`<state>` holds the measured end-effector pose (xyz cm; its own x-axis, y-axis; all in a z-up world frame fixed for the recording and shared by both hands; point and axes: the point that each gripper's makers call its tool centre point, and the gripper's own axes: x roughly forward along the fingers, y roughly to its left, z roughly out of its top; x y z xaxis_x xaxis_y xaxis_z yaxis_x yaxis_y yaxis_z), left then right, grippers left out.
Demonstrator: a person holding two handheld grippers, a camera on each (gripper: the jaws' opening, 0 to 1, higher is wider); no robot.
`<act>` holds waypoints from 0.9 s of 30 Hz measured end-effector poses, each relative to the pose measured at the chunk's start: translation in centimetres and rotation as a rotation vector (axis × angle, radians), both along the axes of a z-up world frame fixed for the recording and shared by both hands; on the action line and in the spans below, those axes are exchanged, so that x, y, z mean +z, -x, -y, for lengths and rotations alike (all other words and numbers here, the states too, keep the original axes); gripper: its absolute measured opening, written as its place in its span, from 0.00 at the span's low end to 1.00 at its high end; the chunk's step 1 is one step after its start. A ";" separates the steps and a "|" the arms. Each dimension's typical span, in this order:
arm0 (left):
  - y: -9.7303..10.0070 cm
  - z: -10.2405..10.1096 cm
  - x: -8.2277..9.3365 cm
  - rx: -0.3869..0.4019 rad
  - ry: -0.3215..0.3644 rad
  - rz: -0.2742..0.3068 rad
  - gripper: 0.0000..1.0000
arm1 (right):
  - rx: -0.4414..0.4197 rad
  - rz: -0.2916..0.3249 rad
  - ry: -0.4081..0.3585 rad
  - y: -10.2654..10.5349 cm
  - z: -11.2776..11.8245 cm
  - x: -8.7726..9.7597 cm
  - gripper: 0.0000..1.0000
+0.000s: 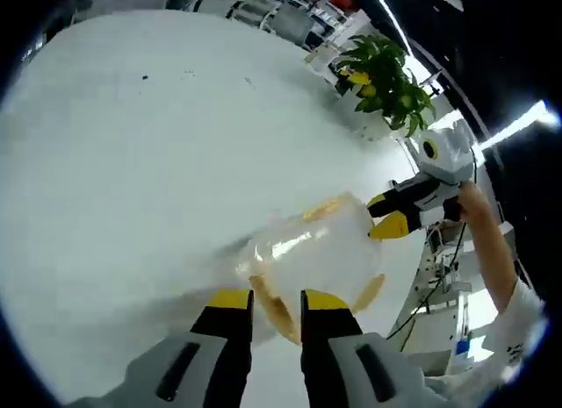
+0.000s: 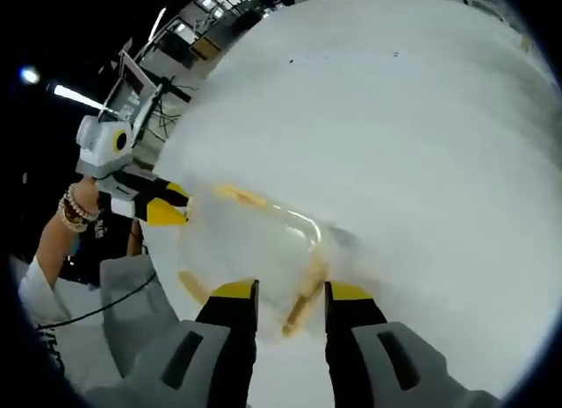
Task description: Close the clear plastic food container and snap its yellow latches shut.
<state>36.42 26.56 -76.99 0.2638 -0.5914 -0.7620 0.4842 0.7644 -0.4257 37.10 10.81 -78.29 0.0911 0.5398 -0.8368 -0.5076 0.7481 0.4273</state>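
Yellow-tipped jaws of the left gripper [image 1: 277,301] rise at the bottom of the left gripper view, parted, with a yellow latch [image 1: 274,310] of the clear plastic food container [image 1: 312,254] lying in the gap between them. Whether the tips press on the latch cannot be told. The container rests on the white table [image 1: 132,162], just ahead of the jaws; motion blur softens its outline, and its long axis appears to run from the left gripper toward the right gripper [image 1: 392,215], which enters from the right and meets the container's far end. A person's hand [image 1: 474,206] holds that gripper. A potted plant [image 1: 386,79] stands beyond the table edge.

In the right gripper view, the right gripper [image 2: 290,298] stands with jaws parted astride another yellow latch [image 2: 303,304] at the near edge of the container [image 2: 255,241]; contact cannot be confirmed. The left gripper [image 2: 167,206] reaches the container's opposite end from the left, held by a hand [image 2: 83,202] wearing a beaded bracelet [image 2: 70,213]. The white table [image 2: 395,118] extends beyond.
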 end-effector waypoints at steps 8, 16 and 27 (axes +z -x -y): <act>-0.2 4.0 3.9 -0.128 0.120 0.266 0.05 | -0.056 0.181 -0.125 -3.4 -2.6 4.8 0.09; 1.8 8.5 2.3 -0.201 0.152 0.294 0.00 | 0.098 0.116 -0.199 -1.3 -8.0 3.8 0.00; 3.6 9.8 0.9 -0.194 0.200 0.236 0.00 | 0.199 0.133 -0.133 -1.1 -9.3 1.8 0.00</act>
